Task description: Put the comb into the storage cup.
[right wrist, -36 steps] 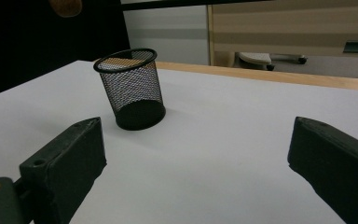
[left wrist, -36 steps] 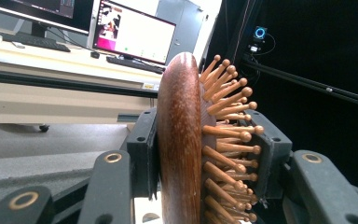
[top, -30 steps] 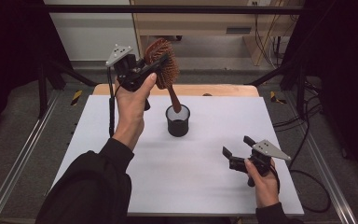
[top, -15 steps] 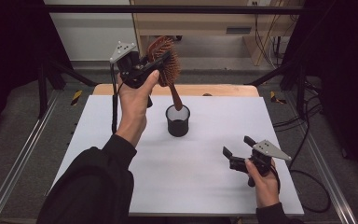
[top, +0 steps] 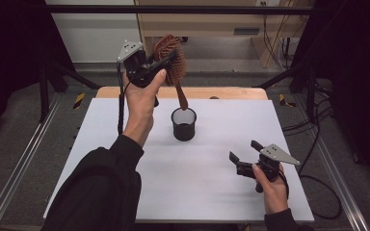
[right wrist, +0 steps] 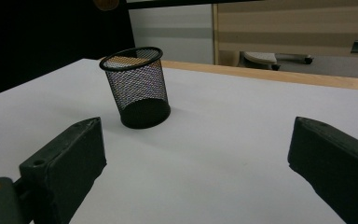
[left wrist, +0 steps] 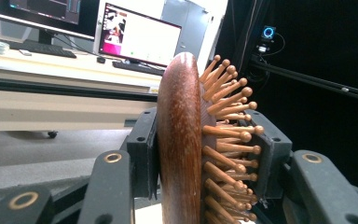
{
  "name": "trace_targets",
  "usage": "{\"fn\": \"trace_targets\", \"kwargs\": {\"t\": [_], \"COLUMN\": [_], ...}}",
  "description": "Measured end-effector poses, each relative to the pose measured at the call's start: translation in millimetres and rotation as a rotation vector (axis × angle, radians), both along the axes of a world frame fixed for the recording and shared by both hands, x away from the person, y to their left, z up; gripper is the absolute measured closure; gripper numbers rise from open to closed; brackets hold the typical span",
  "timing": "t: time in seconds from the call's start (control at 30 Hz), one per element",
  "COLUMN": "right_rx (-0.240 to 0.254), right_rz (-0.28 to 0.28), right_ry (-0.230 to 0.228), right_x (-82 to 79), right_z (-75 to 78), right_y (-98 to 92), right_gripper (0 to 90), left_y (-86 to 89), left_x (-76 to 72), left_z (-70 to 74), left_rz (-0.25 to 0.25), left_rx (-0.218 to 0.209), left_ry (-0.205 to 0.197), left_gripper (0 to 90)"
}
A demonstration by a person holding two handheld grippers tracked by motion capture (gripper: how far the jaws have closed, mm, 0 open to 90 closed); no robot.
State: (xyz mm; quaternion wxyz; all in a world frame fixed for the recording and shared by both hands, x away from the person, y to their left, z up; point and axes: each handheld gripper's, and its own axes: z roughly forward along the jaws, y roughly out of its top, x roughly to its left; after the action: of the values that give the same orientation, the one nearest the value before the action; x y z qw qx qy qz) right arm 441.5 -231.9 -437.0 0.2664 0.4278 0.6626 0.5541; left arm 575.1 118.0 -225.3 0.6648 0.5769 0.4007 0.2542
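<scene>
Two tools are up: the left tool [top: 161, 61], raised high on an upright forearm, pinches the oval head of a wooden hairbrush [top: 171, 62], its handle angling down above the black mesh cup [top: 184, 124]. The right tool [top: 243, 156] rests low over the white table [top: 125, 144], jaws spread.

No readable text, labels or numbers anywhere.

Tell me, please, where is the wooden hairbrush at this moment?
In the high view the hairbrush is in the air, held by the left gripper at the far left of the table, with its handle pointing down above the black mesh cup.
</scene>
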Motion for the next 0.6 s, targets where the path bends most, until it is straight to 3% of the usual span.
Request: {"fn": "trace_targets", "kwargs": {"t": [0.6], "right_rx": [-0.010], "right_rz": [0.019], "right_ry": [-0.006], "right_x": [-0.1], "right_z": [0.1], "right_y": [3.0], "right_gripper": [4.4], "left_y": [1.5], "left_x": [13.8], "left_z": [-4.9], "left_rz": [0.040], "left_rx": [0.028], "left_ry": [0.011], "left_gripper": [52.0]}}
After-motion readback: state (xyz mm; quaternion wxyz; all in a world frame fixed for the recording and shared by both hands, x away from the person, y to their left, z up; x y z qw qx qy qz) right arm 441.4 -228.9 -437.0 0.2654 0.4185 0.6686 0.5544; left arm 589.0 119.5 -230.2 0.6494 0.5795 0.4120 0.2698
